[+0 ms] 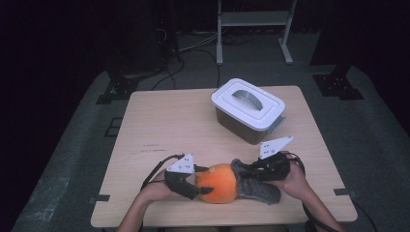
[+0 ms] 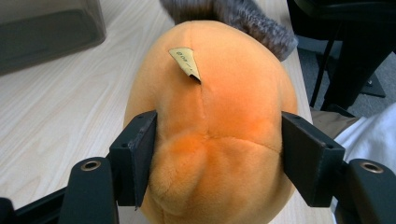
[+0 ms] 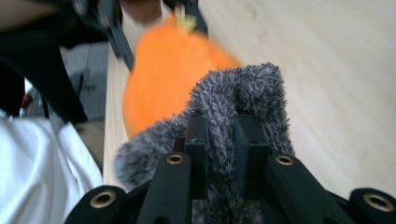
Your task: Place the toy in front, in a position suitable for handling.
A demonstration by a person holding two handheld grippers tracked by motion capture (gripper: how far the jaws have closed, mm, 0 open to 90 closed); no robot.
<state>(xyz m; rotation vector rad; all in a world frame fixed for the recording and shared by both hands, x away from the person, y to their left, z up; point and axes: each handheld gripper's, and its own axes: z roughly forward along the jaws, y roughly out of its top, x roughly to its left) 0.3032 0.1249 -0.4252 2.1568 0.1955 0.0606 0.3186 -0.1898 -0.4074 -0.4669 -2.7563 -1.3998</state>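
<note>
1. High view: a plush toy [image 1: 218,182] lies on the wooden bench [image 1: 164,125], near the front edge and between the person's two hands. It has a round orange body and a fuzzy grey part [image 1: 258,188] extending from the body toward the person's right.
2. Left tool [image 1: 197,180]: held in the person's left hand [image 1: 157,191], it meets the orange body from the left. In the left gripper view the jaws stand wide apart, one on each flank of the orange body, both pressed against the plush. State: grasping the plush toy [image 2: 210,135].
3. A small tan label [image 2: 185,61] stands up from the seam along the top of the orange body, as seen in the left gripper view.
4. Right tool [image 1: 241,171]: held in the person's right hand [image 1: 292,180], it reaches the grey part from the right. In the right gripper view the jaws stand close together with a fold of grey fuzz [image 3: 224,130] pinched between them. State: clenched on the grey part of the plush toy.
5. In the right gripper view the orange body [image 3: 163,70] lies beyond the grey fuzz, blurred, with the left tool's dark jaws at its far end.
6. A lidded storage box [image 1: 248,110] with a white lid and a grey handle stands on the far right part of the bench, well apart from the toy and both tools.
7. A grey three-cornered plate tops each tool; cables trail back toward the person.
</note>
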